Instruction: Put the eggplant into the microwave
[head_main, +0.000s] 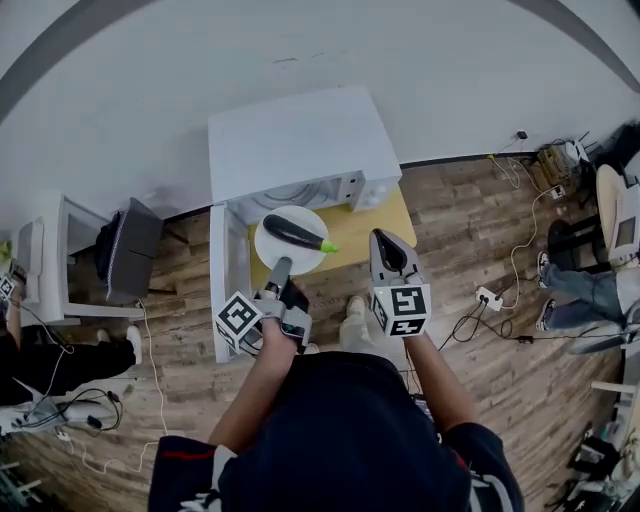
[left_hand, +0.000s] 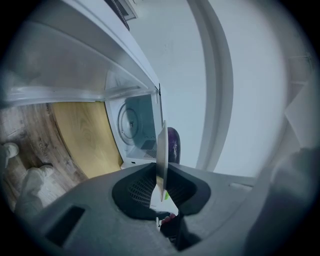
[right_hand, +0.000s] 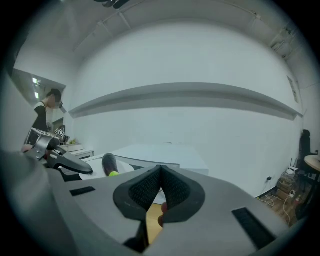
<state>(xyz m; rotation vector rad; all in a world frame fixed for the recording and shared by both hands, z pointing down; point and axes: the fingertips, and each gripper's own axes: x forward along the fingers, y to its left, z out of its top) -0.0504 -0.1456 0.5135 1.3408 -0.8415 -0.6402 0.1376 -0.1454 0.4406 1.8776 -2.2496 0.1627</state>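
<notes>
Head view: the eggplant (head_main: 297, 233) lay on a plate (head_main: 272, 250) before the open microwave (head_main: 295, 150).
Only the left gripper view showed the left claw (left_hand: 161, 172) pinching the plate's rim; the right gripper view showed the right claw (right_hand: 161, 169) closed, empty.

Both arms forward; left gripper (head_main: 281, 268) fingers clamped on plate (head_main: 268, 246) rim; right gripper (head_main: 386, 243) fingers together, empty.

No legible text, brand or number (only square coded markers on left cube (head_main: 240, 320), right cube (head_main: 403, 311)).
</notes>
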